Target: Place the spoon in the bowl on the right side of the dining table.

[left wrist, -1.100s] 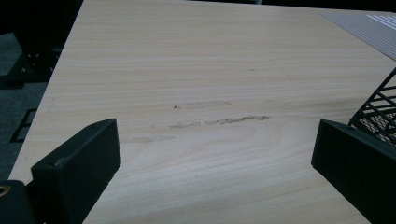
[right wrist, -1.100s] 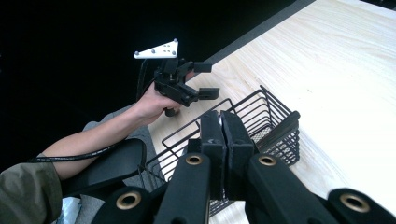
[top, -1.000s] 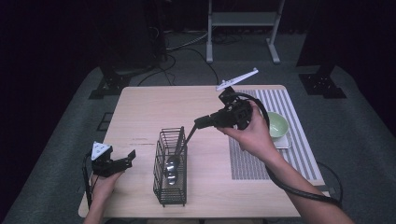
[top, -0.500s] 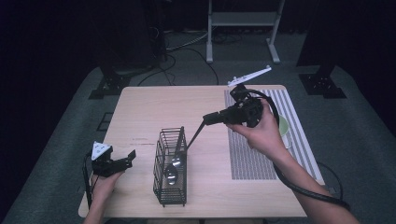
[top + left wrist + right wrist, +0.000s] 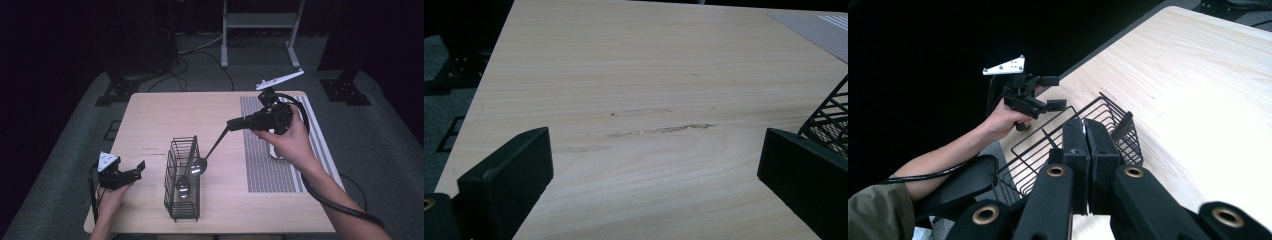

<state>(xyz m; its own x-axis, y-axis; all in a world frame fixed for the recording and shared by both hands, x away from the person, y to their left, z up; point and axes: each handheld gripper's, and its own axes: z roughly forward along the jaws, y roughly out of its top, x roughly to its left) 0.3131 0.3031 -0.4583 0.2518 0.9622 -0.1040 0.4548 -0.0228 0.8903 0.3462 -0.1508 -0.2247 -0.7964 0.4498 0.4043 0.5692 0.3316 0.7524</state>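
A pale wooden counter (image 5: 160, 120) with fine grain is seen. A grey-and-white striped mat (image 5: 260, 165) is laid on it. A black wire basket (image 5: 181, 200), shiny silver spoons (image 5: 199, 166) and black tongs (image 5: 231, 124) are shown.

Handheld gripper pair – body and fittings

Left gripper (image 5: 131, 173): black body, two blocky matte-black jaws with squared pads, topped by a pale grey three-cornered plate drilled with small dark holes; a black cable is looped from its rear beside the left hand (image 5: 111, 196). Right gripper (image 5: 231, 123): black housing, long slim jaws, paired black linkage arms pinned with four brass-coloured round rivets, and a pale grey plate seen edge-on as a thin perforated bar; a thick black cable is coiled behind the right hand (image 5: 289, 141) and trailed along the forearm. Forearms are left bare – an olive-green sleeve (image 5: 879, 212) is worn on the left arm, bunched above the elbow.
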